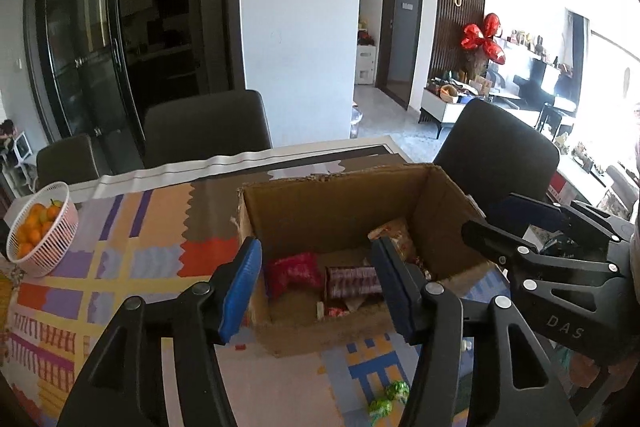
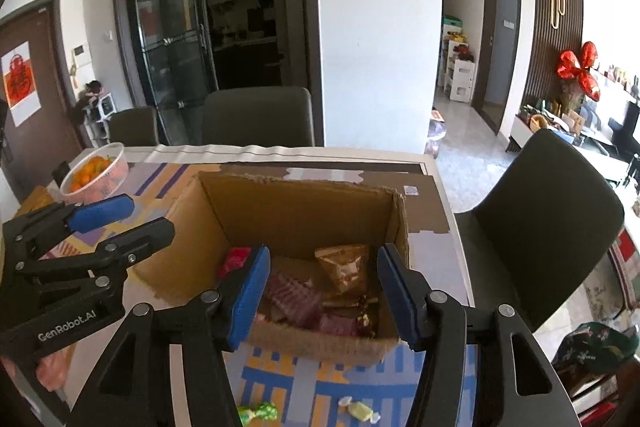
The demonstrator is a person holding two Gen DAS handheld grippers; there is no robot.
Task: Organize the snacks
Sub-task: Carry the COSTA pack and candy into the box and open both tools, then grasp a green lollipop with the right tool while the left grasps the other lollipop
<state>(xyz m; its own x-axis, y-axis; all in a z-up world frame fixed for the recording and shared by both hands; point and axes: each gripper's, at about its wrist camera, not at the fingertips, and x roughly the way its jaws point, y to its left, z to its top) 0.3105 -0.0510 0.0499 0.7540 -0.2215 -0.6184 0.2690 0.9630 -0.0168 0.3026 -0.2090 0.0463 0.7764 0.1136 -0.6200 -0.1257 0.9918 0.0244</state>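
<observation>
An open cardboard box (image 1: 332,203) (image 2: 296,211) stands on the patterned tablecloth. Inside lie a red packet (image 1: 294,271) (image 2: 236,259), a purple striped packet (image 1: 352,281) (image 2: 296,297), a brown bag (image 1: 394,235) (image 2: 346,265) and small sweets. My left gripper (image 1: 316,251) (image 2: 148,214) is open over the box's near left corner, with nothing between its blue pads. My right gripper (image 2: 323,257) (image 1: 490,217) is open above the box's near right side, also holding nothing. On the cloth before the box lie a green-wrapped candy (image 1: 390,397) (image 2: 258,413) and a yellow one (image 2: 358,409).
A white basket (image 1: 52,251) (image 2: 108,183) of oranges sits at the table's left. Dark chairs stand behind the table (image 1: 204,127) and at its right end (image 2: 548,203). The table's right edge runs just beyond the box.
</observation>
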